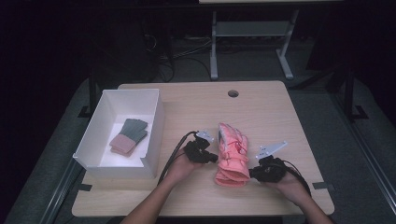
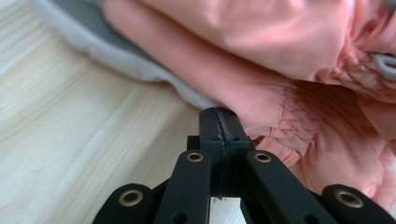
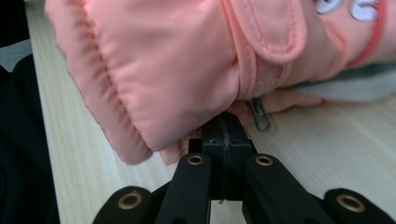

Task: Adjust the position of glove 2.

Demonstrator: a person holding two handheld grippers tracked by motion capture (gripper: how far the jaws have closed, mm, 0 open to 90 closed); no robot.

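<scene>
Light wood table (image 1: 261, 100), one round cable hole (image 1: 233, 93) near the far edge. Room dark; grey floor, a second desk's legs (image 1: 214, 46) beyond. White box (image 1: 154, 135) at table left holds a grey-and-pink glove pair (image 1: 128, 136).

Pink gloves (image 1: 231, 156), stacked, lie right of the box, between both grippers. Long axis runs near to far, tilted slightly left at the far end; cuff end toward the person, fingers pointing away.

Left gripper (image 1: 212, 157): jaws pressed together, tips touching the stack's left edge; whether fabric is pinched cannot be told.

Right gripper (image 1: 252, 173): jaws likewise together, tips at the cuff's lower right edge, under the upper glove's fold.
</scene>
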